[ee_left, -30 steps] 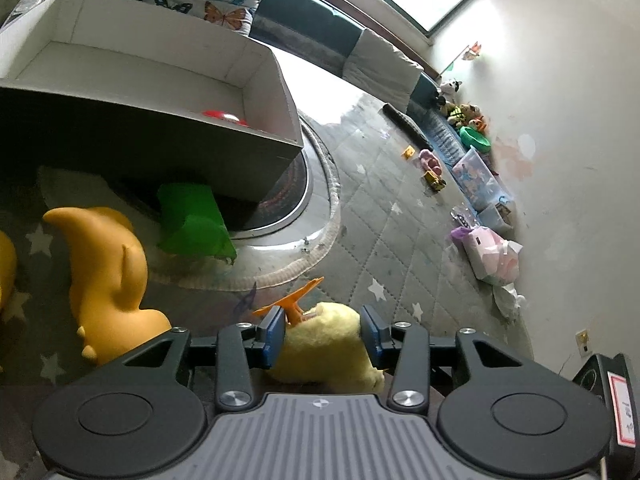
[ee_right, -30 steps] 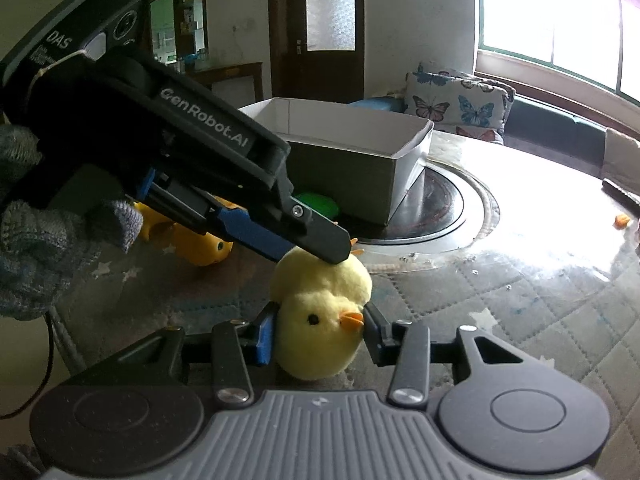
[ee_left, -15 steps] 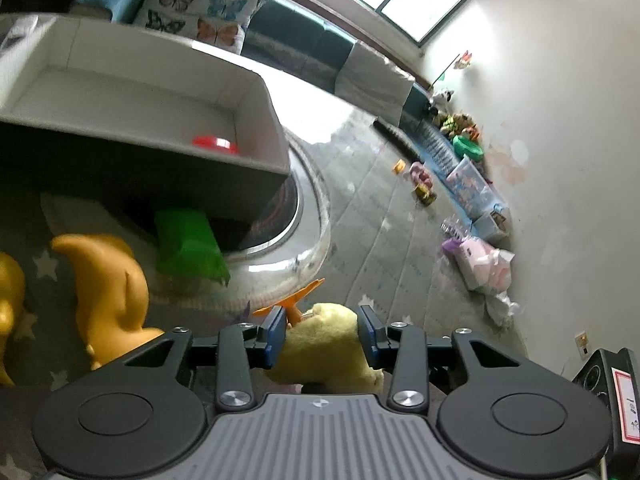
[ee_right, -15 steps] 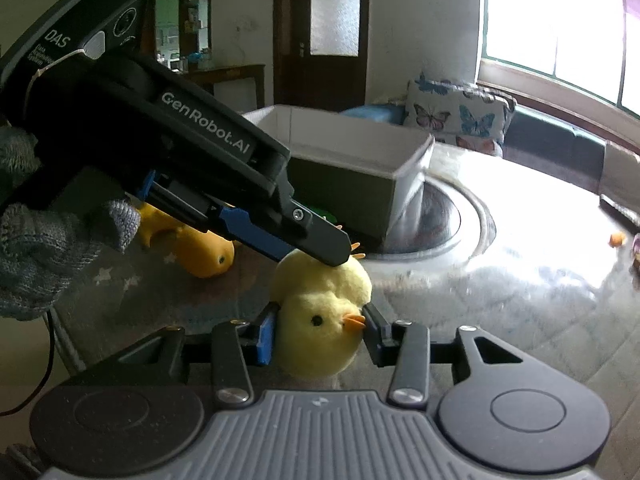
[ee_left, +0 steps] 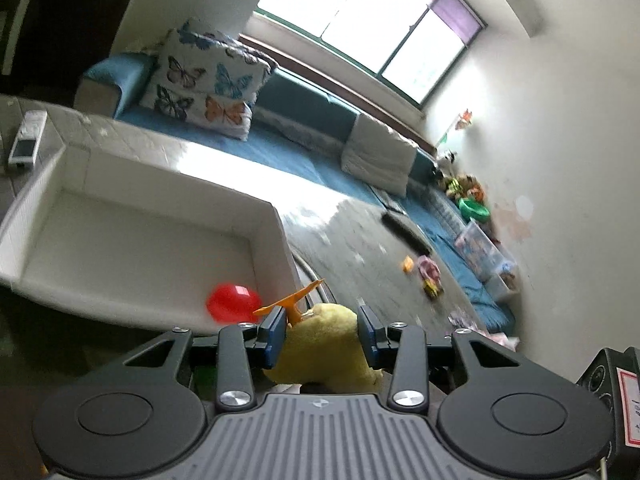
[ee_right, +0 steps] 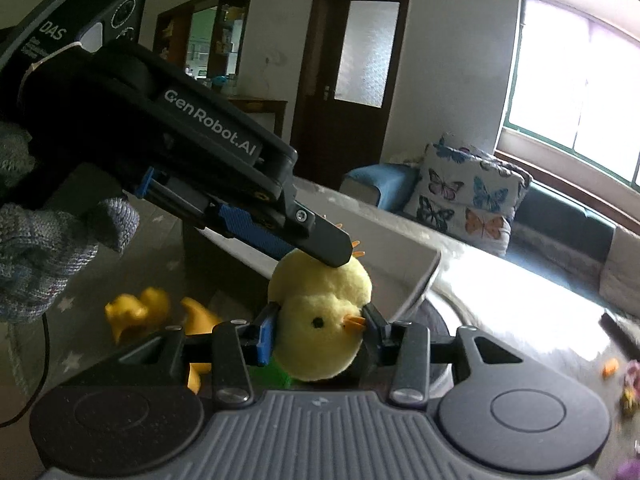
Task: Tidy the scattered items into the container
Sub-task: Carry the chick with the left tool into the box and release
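Note:
A yellow plush chick (ee_right: 320, 340) with orange feet hangs in the air, held from two sides. My right gripper (ee_right: 320, 332) is shut on its head. My left gripper (ee_left: 322, 332) is shut on its body (ee_left: 324, 344), and in the right wrist view one of its fingers (ee_right: 320, 240) rests on top of the chick. Just beyond stands the white box (ee_left: 268, 248), open on top, with a red ball (ee_left: 232, 302) in its near corner. The chick is level with the box's near rim (ee_right: 424, 276).
Yellow rubber ducks (ee_right: 136, 312) and a green toy (ee_right: 280, 376) lie on the star-pattern mat below. A gloved hand (ee_right: 40, 248) holds the left gripper. A blue sofa with a butterfly cushion (ee_left: 208, 84) runs behind the box. Small toys (ee_left: 428, 276) are scattered at the right.
Both grippers have risen with the chick, off the mat and up to the box's rim. The left jaws have closed in on the chick's body.

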